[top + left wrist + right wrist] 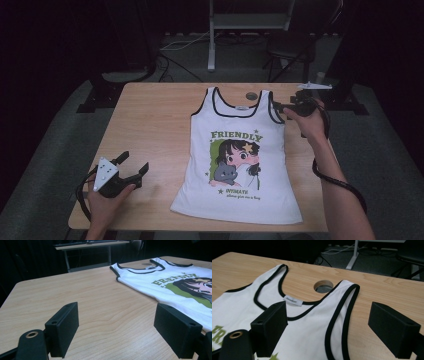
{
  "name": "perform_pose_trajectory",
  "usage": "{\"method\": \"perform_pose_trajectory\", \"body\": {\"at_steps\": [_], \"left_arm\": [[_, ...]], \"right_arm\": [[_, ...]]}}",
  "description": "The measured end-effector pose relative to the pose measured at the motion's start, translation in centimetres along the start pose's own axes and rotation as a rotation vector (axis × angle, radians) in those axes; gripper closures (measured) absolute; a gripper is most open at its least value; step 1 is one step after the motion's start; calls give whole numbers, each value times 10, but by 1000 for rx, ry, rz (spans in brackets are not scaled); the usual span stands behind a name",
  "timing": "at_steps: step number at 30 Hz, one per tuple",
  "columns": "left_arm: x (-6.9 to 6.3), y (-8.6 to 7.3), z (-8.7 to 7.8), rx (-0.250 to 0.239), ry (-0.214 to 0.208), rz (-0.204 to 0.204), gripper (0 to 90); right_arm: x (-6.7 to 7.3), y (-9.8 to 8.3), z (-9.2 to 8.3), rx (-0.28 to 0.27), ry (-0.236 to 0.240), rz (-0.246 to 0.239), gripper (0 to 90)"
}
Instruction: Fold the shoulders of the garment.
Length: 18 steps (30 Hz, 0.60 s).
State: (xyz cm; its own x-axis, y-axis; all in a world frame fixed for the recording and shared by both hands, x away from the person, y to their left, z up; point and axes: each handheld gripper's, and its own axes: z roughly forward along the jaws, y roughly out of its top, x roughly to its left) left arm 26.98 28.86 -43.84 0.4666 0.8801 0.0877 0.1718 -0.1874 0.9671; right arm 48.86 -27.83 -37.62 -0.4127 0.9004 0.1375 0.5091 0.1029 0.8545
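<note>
A wooden table (155, 125) has a round hole (323, 286) near its far edge. Behind the table, on the grey floor (60, 130), stands a white metal leg (212, 45). Cables (182, 44) lie on the floor near it.

The tank top (240, 165), in the middle of the high view, is white with black binding along its neckline and armholes. Its print carries green lettering, a green patch, a cartoon figure with dark hair, a grey cat and small yellowish stars. A small white label (293, 300) sits inside the neckline, at centre-left of the right gripper view. The table (155, 130) is light wood with a fine grain pattern. The left gripper (134, 166), lower left in the high view, is black with a pale grey plate; the right gripper (278, 106), upper right, is black too.
</note>
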Motion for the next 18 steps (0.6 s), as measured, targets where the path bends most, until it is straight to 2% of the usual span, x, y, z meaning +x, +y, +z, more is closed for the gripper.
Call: {"method": "perform_pose_trajectory", "body": {"at_steps": [6, 14, 18], "left_arm": [[-1, 0, 0, 5, 4, 7, 196], [-1, 0, 0, 4, 7, 6, 196], [-1, 0, 1, 9, 7, 16, 196]], "right_arm": [[-6, 6, 24, 22, 11, 32, 152], [-16, 3, 49, 61, 7, 67, 154], [-21, 1, 58, 68, 11, 85, 211]]}}
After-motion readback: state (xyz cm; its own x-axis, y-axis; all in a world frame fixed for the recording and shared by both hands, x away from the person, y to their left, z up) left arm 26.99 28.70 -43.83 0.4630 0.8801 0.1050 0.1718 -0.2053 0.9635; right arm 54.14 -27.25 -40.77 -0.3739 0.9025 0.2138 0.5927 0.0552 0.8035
